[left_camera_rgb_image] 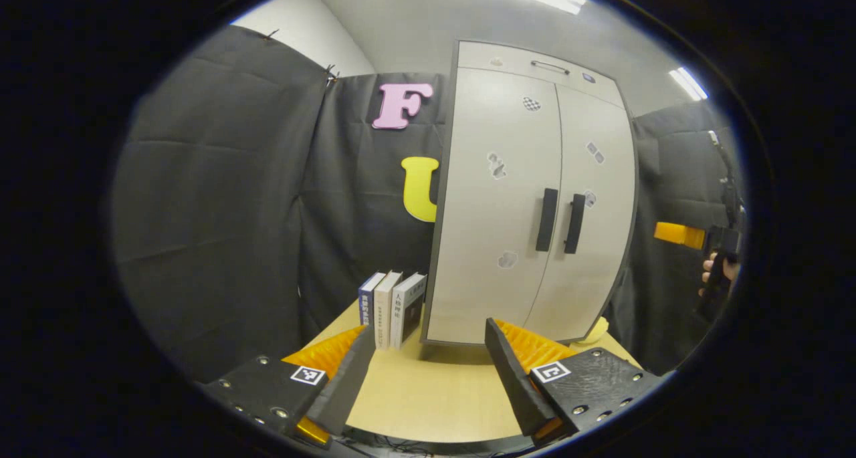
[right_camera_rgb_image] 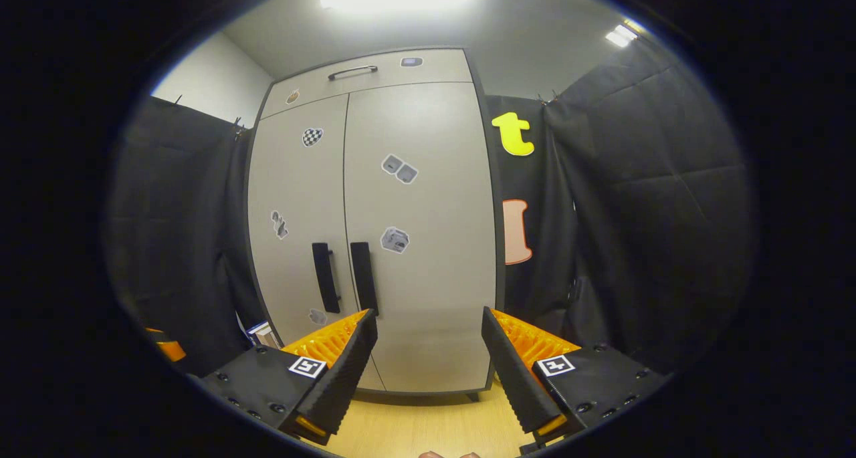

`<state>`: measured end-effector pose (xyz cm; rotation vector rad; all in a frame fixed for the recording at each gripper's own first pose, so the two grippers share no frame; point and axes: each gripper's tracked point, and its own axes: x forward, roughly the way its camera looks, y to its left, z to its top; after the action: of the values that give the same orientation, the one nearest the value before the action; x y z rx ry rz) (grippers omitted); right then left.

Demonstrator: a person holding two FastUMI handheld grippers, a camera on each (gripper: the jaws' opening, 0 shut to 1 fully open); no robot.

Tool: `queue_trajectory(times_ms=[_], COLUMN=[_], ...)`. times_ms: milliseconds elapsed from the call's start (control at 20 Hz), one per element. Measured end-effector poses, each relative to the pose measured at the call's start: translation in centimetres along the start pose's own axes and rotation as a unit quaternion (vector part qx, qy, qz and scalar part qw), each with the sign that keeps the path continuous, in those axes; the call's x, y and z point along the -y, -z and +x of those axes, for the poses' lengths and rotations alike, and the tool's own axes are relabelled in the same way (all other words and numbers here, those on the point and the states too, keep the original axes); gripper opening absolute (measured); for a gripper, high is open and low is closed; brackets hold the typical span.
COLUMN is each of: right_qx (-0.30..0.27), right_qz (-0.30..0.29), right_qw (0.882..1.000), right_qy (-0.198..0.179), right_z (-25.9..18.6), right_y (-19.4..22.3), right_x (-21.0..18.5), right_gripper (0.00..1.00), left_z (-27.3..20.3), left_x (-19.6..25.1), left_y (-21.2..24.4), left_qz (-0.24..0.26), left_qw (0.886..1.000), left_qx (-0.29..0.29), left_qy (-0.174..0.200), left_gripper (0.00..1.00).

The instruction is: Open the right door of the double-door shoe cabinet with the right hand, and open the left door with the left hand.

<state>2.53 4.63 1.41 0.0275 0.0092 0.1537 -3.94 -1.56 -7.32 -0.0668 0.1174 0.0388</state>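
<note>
- Shoe cabinet (right_camera_rgb_image: 374,231) stands shut at the desk's (left_camera_rgb_image: 428,391) back edge, books (left_camera_rgb_image: 391,307) beside it.
- Right gripper (right_camera_rgb_image: 428,351), fingers spread wide, should straddle the right door's handle (right_camera_rgb_image: 363,277) squarely before pulling.
- Left gripper (left_camera_rgb_image: 428,364) waits, equally wide, holding nothing.

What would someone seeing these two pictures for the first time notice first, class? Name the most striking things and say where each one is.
The tall pale shoe cabinet stands out first, upright on the wooden table against black cloth, both doors shut, with two dark vertical handles side by side at the centre seam. Small stickers dot its doors. Left of it in the left gripper view, three books stand upright, and each view's own open gripper frames the bottom.
</note>
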Motion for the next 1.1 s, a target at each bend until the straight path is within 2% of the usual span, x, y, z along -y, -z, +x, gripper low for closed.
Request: queue_trajectory(times_ms=[200, 250, 350, 400, 450, 500, 650, 750, 800, 850, 900, 1100], right_qx=[0.005, 0.01, 0.018, 0.02, 0.02, 0.018, 0.021, 0.027, 0.03, 0.026, 0.021, 0.003], right_qz=[-0.017, -0.016, -0.016, -0.014, -0.008, 0.001, 0.024, 0.011, 0.001, -0.004, -0.005, -0.018], right_qw=[0.999, 0.999, 0.999, 0.999, 0.999, 0.999, 0.997, 0.997, 0.997, 0.997, 0.998, 0.998], right_qy=[-0.032, -0.036, -0.039, -0.041, -0.043, -0.048, -0.074, -0.07, -0.066, -0.066, -0.066, -0.053], right_z=[2.0, 2.6, 3.9, 4.6, 5.2, 5.9, 7.6, 8.7, 9.4, 10.1, 10.8, 13.8], right_y=[-1.2, -1.8, -2.6, -2.8, -3.0, -3.0, -3.4, -3.4, -3.3, -3.1, -2.6, -1.2], right_x=[-2.1, -2.6, -3.3, -3.8, -4.3, -5.0, -7.2, -7.7, -7.9, -8.2, -8.6, -9.0], right_gripper=[0.95, 0.99, 0.98, 0.99, 0.94, 0.98, 0.99, 0.94, 0.98, 0.94, 0.99, 0.98], left_z=[-0.8, -1.0, -1.4, -1.7, -1.9, -2.0, -2.7, -3.1, -3.3, -3.4, -3.5, -3.9], left_x=[-0.4, -0.6, -0.9, -1.1, -1.2, -1.3, -2.0, -2.8, -3.1, -3.3, -3.6, -4.9], left_y=[0.7, 0.8, 1.2, 1.5, 1.7, 2.1, 3.0, 3.8, 4.2, 4.6, 5.0, 5.9], left_qz=[-0.003, -0.003, -0.007, -0.01, -0.014, -0.018, -0.026, -0.027, -0.029, -0.032, -0.034, -0.038], left_qw=[1.0, 1.0, 1.0, 1.0, 1.0, 0.999, 0.999, 0.998, 0.998, 0.998, 0.997, 0.996], left_qx=[-0.006, -0.007, -0.011, -0.012, -0.015, -0.018, -0.029, -0.035, -0.04, -0.045, -0.05, -0.059], left_qy=[-0.007, -0.01, -0.015, -0.017, -0.018, -0.019, -0.027, -0.034, -0.037, -0.04, -0.044, -0.058], left_gripper=[0.96, 0.96, 0.96, 0.96, 0.96, 0.96, 0.96, 0.96, 0.96, 0.96, 0.96, 0.96])
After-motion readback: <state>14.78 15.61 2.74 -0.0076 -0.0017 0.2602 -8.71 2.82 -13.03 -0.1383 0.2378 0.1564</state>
